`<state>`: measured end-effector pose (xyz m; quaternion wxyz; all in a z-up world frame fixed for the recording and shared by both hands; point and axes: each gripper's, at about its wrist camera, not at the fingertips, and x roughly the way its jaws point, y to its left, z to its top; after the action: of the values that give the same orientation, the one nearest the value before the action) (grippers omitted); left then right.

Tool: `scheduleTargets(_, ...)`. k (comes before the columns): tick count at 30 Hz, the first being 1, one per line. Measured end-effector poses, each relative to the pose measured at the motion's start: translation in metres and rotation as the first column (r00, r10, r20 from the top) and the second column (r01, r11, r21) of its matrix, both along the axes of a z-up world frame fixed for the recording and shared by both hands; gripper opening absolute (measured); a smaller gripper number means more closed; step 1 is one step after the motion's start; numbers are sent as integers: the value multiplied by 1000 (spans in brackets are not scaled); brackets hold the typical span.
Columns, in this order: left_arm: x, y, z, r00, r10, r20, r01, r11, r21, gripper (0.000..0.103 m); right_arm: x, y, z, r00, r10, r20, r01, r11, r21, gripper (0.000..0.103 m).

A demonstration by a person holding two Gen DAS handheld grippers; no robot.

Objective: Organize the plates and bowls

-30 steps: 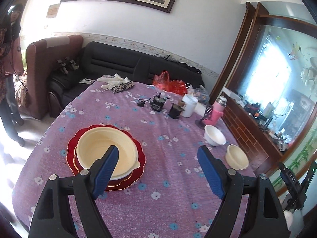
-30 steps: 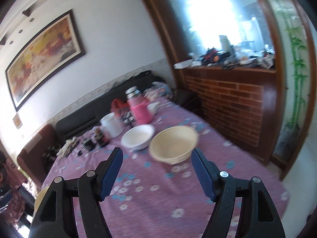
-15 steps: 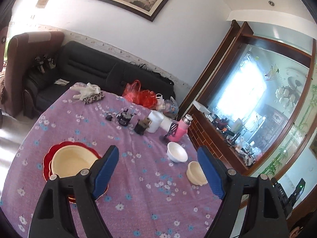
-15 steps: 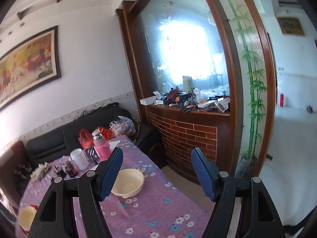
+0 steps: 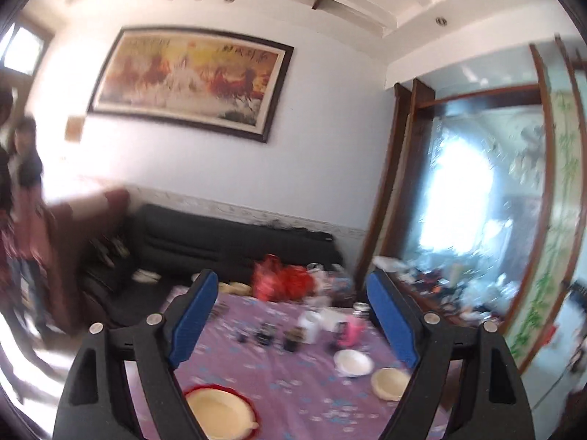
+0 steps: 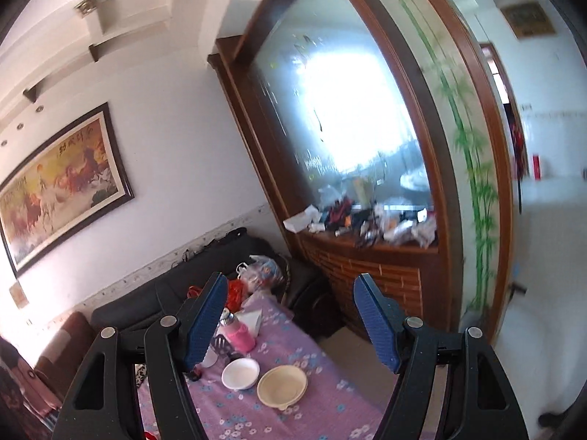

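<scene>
Both grippers hang high above a table with a purple flowered cloth [image 5: 286, 374]. My left gripper [image 5: 293, 315] holds nothing and its jaws are opening. Far below it, a cream bowl [image 5: 220, 414] sits on a red plate [image 5: 238, 392] at the near left, and a white bowl [image 5: 353, 362] and a cream bowl [image 5: 389, 381] lie apart at the right. My right gripper [image 6: 290, 322] is open and empty, high over the same white bowl [image 6: 240, 374] and cream bowl [image 6: 281, 387] on the cloth [image 6: 330, 403].
A pink flask [image 6: 238, 333], a white cup [image 5: 310, 324] and small dark items stand mid-table. Red bags [image 5: 282, 282] lie by the black sofa [image 5: 234, 245]. A brick-fronted counter [image 6: 370, 275] full of clutter stands right. A person [image 5: 22, 198] stands at the left.
Both grippers have risen far above the table and tipped up toward level, so the bowls and plate look small and low in view. The left jaws stand slightly wider.
</scene>
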<state>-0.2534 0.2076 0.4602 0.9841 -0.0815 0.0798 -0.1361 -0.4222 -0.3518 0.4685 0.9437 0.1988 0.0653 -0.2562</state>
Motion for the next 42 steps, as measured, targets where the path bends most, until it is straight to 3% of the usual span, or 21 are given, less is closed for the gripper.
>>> scheduleTargets(2,-6,-5,28,994,109,25,-111,987,116,97,2,7,41,999,-4,-40,3,999,-38,76)
scheduleTargets(4,-8,-16,51,970,230,84,-243,943,226,101,5,14,85,998,-2,-57,-2,998,-66,76)
scheduleTargets(6,-3,-27,64,955,277,110,-297,912,285,103,13,22,116,997,-19,-72,11,994,-109,83)
scheduleTargets(7,1,-32,64,957,273,99,-290,911,292,103,20,27,127,996,-28,-84,17,991,-134,88)
scheduleTargets(9,17,-46,52,975,220,42,-223,936,273,103,39,37,139,994,-30,-102,11,984,-180,90)
scheduleTargets(11,37,-65,28,988,150,-18,-140,956,257,103,57,42,127,995,9,-102,-28,980,-195,94)
scheduleTargets(14,63,-101,-33,995,47,-92,-24,973,230,103,103,46,70,984,100,-147,-128,973,-191,94)
scheduleTargets(19,101,-168,-141,976,-104,-192,139,974,177,103,195,42,-88,894,287,-343,-319,947,-38,94)
scheduleTargets(22,129,-206,-196,961,-126,-248,166,975,151,103,231,37,-185,853,323,-411,-346,938,18,94)
scheduleTargets(27,165,-271,-259,946,-86,-312,170,953,252,103,270,13,-290,817,375,-438,-345,927,148,94)
scheduleTargets(32,184,-322,-290,957,-34,-287,145,915,375,103,301,-12,-346,812,356,-463,-300,934,192,94)
scheduleTargets(38,208,-370,-316,960,-13,-280,151,866,476,103,328,-35,-370,824,339,-454,-270,939,211,94)
scheduleTargets(42,222,-387,-326,953,-6,-304,163,854,495,103,347,-48,-381,844,285,-455,-227,958,177,92)
